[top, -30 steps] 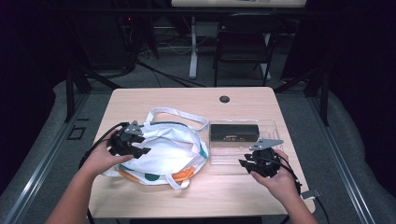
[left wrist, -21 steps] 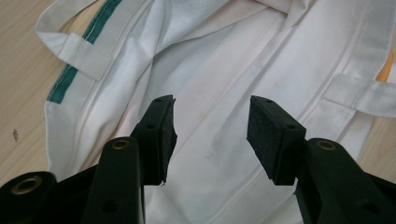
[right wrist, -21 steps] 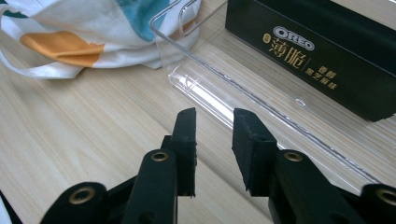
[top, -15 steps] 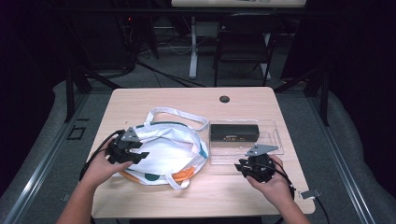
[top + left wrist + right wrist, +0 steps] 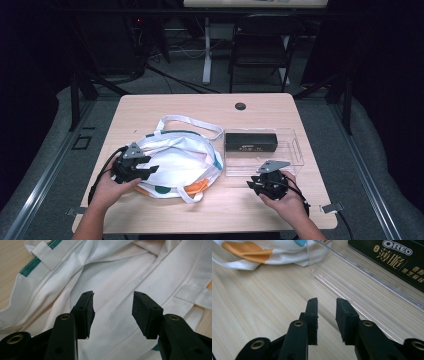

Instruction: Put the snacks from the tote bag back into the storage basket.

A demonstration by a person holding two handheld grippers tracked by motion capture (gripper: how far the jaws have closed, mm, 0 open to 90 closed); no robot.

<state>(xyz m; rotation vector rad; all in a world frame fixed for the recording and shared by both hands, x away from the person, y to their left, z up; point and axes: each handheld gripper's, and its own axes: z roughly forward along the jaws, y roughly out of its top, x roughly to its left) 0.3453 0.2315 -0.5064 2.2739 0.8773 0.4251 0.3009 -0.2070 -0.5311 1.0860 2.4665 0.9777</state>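
Note:
A white cloth bag point(image 5: 175, 160) with green trim and orange patches lies crumpled on the left half of the table. My left gripper point(image 5: 151, 170) hovers over its near left part. In the left gripper view its jaws stand open point(image 5: 113, 302) just above the white fabric point(image 5: 120, 270), with nothing pinched. A clear plastic tray point(image 5: 296, 159) at the right holds a dark Oreo box point(image 5: 250, 142). My right gripper point(image 5: 252, 184) is low over bare wood, near the tray's front left corner point(image 5: 319, 275). Its jaws point(image 5: 327, 307) have just been closing, stand narrowly open, and are empty.
The bag's long white strap point(image 5: 192, 121) loops toward the table's middle. A round cable hole point(image 5: 240, 106) sits near the far edge. Bare wood point(image 5: 235, 210) runs along the front edge between my hands. Cables trail off both grippers. A chair point(image 5: 260, 45) stands beyond the table.
Both hands have drawn back toward the table's front edge and sunk lower. The left gripper stays over the bag. The right one has shifted left, off the tray's front.

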